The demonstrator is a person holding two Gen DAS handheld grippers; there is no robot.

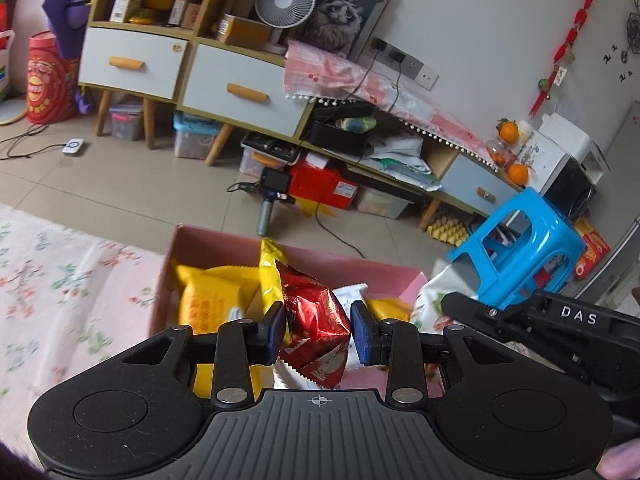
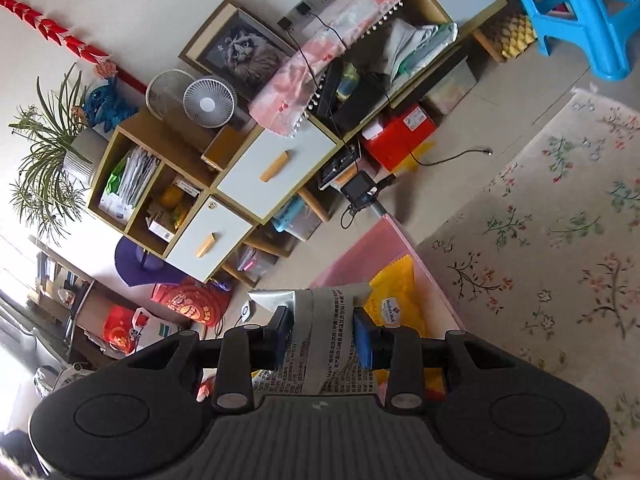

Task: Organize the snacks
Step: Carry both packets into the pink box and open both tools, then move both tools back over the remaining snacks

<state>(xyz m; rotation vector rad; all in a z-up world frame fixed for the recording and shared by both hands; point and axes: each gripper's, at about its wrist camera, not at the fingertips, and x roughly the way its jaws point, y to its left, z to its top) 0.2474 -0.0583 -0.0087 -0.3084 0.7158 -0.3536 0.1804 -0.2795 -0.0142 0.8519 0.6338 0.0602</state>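
Left fingers (image 1: pixel 318 330) pinch crinkly red foil packet (image 1: pixel 316 320); right fingers (image 2: pixel 322 334) clamp silver pouch (image 2: pixel 316 344).

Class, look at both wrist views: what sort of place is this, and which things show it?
Most likely a lived-in home living room: a floral rug on tiled floor, a low cabinet with a desk fan and framed cat picture, and a plastic stool.
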